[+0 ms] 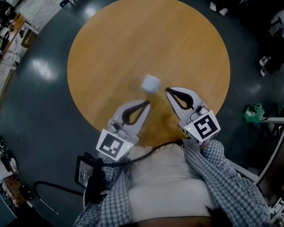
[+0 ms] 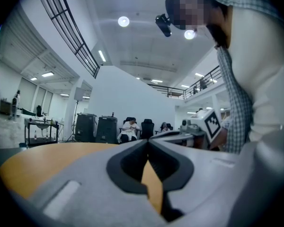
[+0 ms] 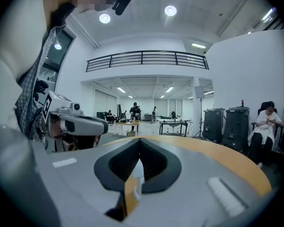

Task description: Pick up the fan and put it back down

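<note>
table point(image 1: 132, 32): round, wooden top, stood on dark glossy floor point(image 1: 33, 108)
on table: small white fan point(image 1: 150, 83), seen off-centre, toward near edge

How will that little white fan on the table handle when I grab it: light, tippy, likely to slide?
Probably light: the fan looks small beside the right gripper. It seems boxy and sits flat on the table, so rolling is unlikely, but a nudge might slide it on the smooth wood. Shell looks rigid, though it's blurred.
</note>
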The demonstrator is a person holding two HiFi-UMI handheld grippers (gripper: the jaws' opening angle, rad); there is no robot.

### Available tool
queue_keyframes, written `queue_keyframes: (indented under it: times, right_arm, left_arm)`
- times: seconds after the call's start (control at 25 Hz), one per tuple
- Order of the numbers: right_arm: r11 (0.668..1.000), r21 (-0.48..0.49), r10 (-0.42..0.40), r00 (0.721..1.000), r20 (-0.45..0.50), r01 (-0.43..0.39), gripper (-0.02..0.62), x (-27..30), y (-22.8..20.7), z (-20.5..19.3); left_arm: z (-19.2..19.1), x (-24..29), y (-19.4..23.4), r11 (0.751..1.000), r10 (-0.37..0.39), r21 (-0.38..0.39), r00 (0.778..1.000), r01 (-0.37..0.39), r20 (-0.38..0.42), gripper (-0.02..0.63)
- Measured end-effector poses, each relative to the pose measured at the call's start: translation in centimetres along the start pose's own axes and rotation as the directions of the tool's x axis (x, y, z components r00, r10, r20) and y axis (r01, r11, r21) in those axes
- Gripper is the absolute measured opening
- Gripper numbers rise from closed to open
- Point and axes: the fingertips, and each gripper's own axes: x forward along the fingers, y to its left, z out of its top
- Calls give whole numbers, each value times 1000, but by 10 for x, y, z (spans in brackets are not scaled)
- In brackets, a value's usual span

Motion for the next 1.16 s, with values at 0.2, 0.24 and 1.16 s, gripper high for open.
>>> queue_keyframes:
  times: [0.2,0.24,1.16]
  right_arm:
    - [1000,-3,-3,1000,-7,2,3,-1,-1,-1]
    - [1000,-2,-3,1000,-6,3,3,-1,-1,-1]
    - [1000,2,-13,998,-54,13,3,0,-3,-9]
  left_arm:
    - [-1,1,-1,1000,0,-3,1000,0,-7,0]
    - [-1,1,-1,1000,-1,-3,1000,1,-7,0]
    - [-1,-1,-1,1000,-2,-2,1000,2,-6,0]
